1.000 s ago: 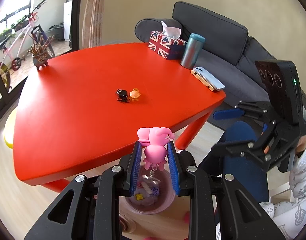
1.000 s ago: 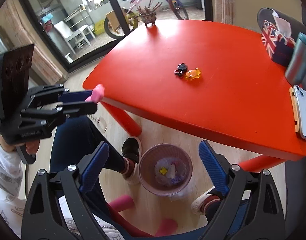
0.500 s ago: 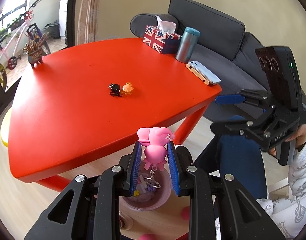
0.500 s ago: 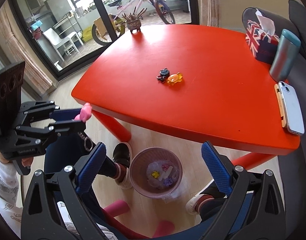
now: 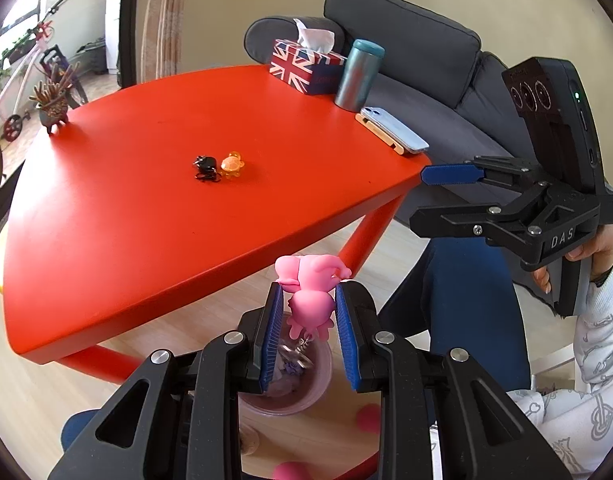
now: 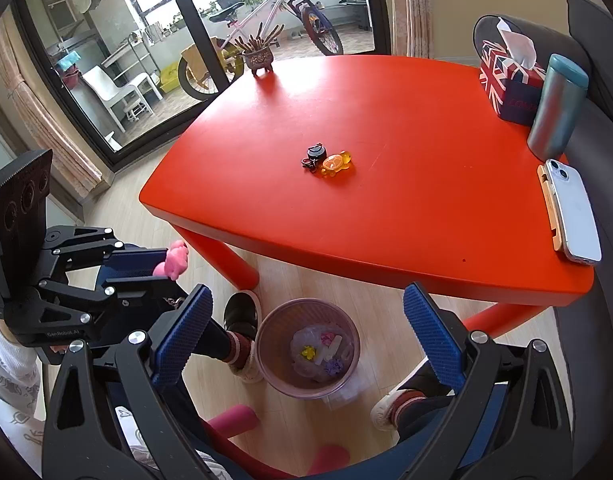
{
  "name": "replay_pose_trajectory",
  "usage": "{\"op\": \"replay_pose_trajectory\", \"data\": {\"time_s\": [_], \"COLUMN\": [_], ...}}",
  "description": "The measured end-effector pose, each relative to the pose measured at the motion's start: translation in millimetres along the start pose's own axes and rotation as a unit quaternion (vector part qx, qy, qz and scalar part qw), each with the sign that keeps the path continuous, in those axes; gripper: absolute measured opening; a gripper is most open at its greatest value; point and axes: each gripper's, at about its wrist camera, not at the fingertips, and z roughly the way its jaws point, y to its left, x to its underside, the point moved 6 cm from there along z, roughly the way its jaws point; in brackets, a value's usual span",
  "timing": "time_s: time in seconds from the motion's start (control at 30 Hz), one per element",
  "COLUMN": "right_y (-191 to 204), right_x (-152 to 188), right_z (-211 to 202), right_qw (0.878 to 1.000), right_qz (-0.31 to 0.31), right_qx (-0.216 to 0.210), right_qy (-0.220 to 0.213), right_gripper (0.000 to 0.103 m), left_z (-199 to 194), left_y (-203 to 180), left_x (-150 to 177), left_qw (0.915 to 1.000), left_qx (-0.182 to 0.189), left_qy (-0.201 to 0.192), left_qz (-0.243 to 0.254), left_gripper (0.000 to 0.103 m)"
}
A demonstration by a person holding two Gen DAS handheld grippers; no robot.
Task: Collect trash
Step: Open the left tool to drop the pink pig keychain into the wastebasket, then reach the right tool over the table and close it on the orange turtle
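Left gripper (image 5: pixel 309 322) has its blue jaws clamped on a pink rubbery keychain figure (image 5: pixel 310 300), metal ring dangling below, and it hangs right above the pink wastebasket (image 6: pixel 308 350) on the wooden floor, off the near edge of the red counter (image 5: pixel 146 208). Right gripper (image 6: pixel 306 332) sits with jaws spread wide, nothing between them, the wastebasket framed in the gap. Inside the bin: a plastic liner with small yellow, pink and purple bits. Up on the counter, mid-surface, a black keychain (image 6: pixel 315 156) and an orange turtle charm (image 6: pixel 336 163) lie touching. Far corner holds a Union Jack tissue box (image 6: pixel 508 80), a teal tumbler (image 6: pixel 556 120) beside it, and a phone (image 6: pixel 572 212) near the edge.
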Motion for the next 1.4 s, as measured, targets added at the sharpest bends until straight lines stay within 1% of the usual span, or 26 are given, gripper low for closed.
{"op": "replay_pose_trajectory", "data": {"time_s": [0.17, 0.23, 0.27, 0.3, 0.33, 0.37, 0.4, 0.5, 0.63, 1.1, 1.23, 1.4], "right_y": [-1.4, -1.4, -0.8, -0.7, -0.7, -1.0, -1.1, -0.8, -0.7, 1.0, -0.4, -2.7], "right_x": [-1.6, -2.5, -2.5, -2.6, -2.6, -2.6, -2.5, -2.6, -2.5, -4.5, -14.3, -36.8], "right_z": [-2.4, -3.6, -4.1, -4.3, -4.5, -4.4, -4.4, -4.1, -3.2, 3.4, 5.5, 16.1], "right_qw": [1.000, 1.000, 1.000, 1.000, 1.000, 1.000, 1.000, 1.000, 1.000, 1.000, 1.000, 1.000], "right_qz": [0.002, 0.002, 0.002, 0.002, 0.002, 0.002, 0.001, 0.002, 0.003, -0.001, -0.006, -0.019], "right_qx": [0.000, 0.000, -0.001, -0.001, -0.001, -0.001, -0.001, -0.001, -0.002, -0.008, -0.010, -0.011], "right_qy": [-0.003, -0.004, -0.005, -0.005, -0.005, -0.004, -0.004, -0.003, -0.002, -0.001, -0.006, -0.008], "right_gripper": [0.095, 0.095, 0.095, 0.095, 0.095, 0.095, 0.095, 0.095, 0.095, 0.095, 0.095, 0.095], "left_z": [1.6, 2.6, 3.2, 3.1, 2.2, 0.3, -2.1, -2.8, -4.6, -7.0, -7.3, -6.6], "left_y": [-3.0, -3.8, -3.7, -2.9, -1.2, 0.8, 3.2, 12.9, 19.9, 30.6, 37.7, 46.7], "left_x": [-0.1, -0.7, -1.3, -1.7, -2.8, -4.0, -5.4, -7.2, -7.0, -11.8, -16.1, -23.4], "left_qw": [1.0000, 1.0000, 1.0000, 1.0000, 1.0000, 0.9998, 0.9995, 0.9985, 0.9977, 0.9964, 0.9956, 0.9944], "left_qx": [0.001, -0.001, 0.001, 0.000, -0.004, -0.010, -0.015, -0.041, -0.049, -0.054, -0.059, -0.066], "left_qy": [0.003, 0.004, 0.003, 0.002, -0.005, -0.014, -0.026, -0.030, -0.030, -0.043, -0.049, -0.056], "left_qz": [0.005, 0.007, 0.005, 0.004, 0.001, -0.004, -0.010, -0.024, -0.034, -0.050, -0.054, -0.060], "left_gripper": [0.027, 0.029, 0.035, 0.043, 0.068, 0.089, 0.091, 0.094, 0.095, 0.095, 0.095, 0.095]}}
